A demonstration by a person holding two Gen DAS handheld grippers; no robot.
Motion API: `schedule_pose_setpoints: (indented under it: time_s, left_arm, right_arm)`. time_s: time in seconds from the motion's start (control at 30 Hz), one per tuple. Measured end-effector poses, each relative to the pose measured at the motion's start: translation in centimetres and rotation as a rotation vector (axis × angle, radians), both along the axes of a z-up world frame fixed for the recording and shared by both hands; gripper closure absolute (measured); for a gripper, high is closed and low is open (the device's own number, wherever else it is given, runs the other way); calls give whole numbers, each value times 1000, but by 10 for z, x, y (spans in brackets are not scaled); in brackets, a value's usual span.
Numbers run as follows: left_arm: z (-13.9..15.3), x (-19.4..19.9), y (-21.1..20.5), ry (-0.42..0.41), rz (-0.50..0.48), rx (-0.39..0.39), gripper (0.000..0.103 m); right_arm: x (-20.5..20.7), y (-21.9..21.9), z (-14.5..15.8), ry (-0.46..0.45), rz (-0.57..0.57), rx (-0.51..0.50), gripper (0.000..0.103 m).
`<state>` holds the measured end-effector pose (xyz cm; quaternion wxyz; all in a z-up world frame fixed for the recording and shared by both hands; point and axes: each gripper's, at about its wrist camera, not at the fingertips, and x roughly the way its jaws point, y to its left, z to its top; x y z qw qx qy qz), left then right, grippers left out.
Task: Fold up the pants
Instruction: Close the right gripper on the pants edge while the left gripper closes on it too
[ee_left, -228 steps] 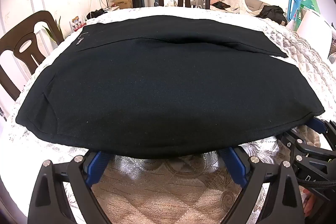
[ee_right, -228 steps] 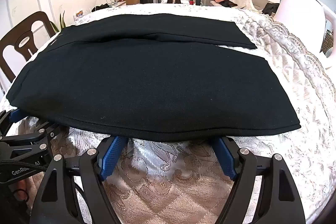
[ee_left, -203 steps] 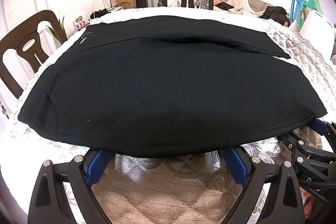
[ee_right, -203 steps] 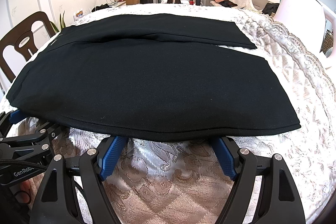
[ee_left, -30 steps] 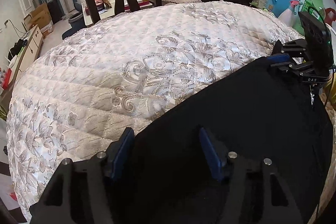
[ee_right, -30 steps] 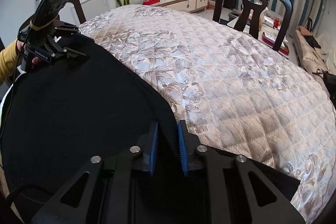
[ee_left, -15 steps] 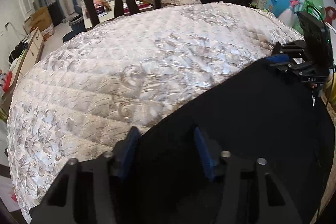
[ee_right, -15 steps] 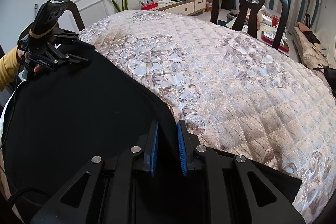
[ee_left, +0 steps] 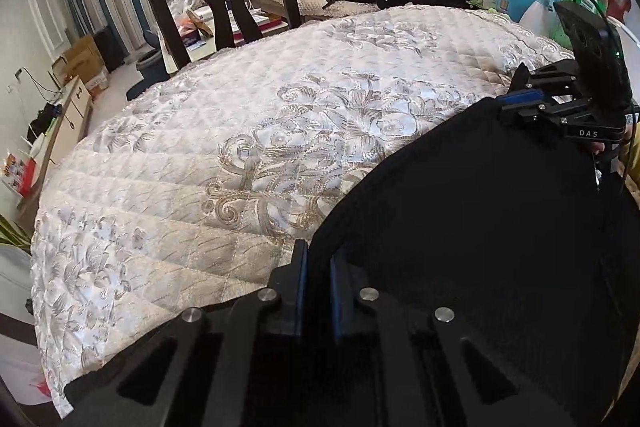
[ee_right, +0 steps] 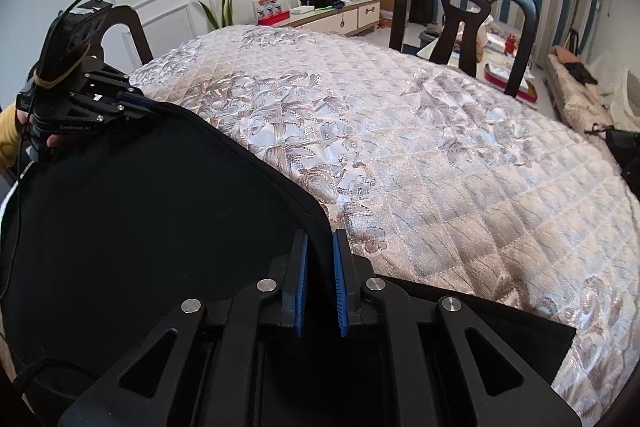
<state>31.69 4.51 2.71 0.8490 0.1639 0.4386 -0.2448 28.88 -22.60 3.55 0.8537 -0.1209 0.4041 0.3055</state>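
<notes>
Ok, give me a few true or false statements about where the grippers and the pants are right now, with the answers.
1. Both grippers pinch the edge of the black pants. True: left gripper and right gripper each clamp fabric.
2. The pants are white. False: black, on a pale quilted tablecloth.
3. A dark chair stands at the table's far side. True.
4. The right gripper hangs wide open above the cloth. False: it is closed on the pants.

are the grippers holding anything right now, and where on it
Both hold the black pants by one edge: the left gripper, whose jaws have just closed, and the right gripper each pinch a corner of that edge.
</notes>
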Motion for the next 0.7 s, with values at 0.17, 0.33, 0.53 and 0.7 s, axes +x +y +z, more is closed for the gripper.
schedule_pose_setpoints:
  time_s: [0.17, 0.33, 0.53, 0.7]
  left_arm:
    - [13, -15, 1, -45, 0, -2, 92]
    - [16, -20, 2, -49, 7, 5, 92]
    - [11, -13, 6, -32, 11, -8, 85]
    - [5, -3, 11, -51, 9, 95, 66]
  right_arm:
    - [-14, 2, 6, -52, -19, -19, 95]
    - [-22, 3, 7, -81, -33, -31, 95]
    - [-21, 7, 4, -88, -44, -56, 95]
    - [-19, 5, 2, -68, -41, -50, 95]
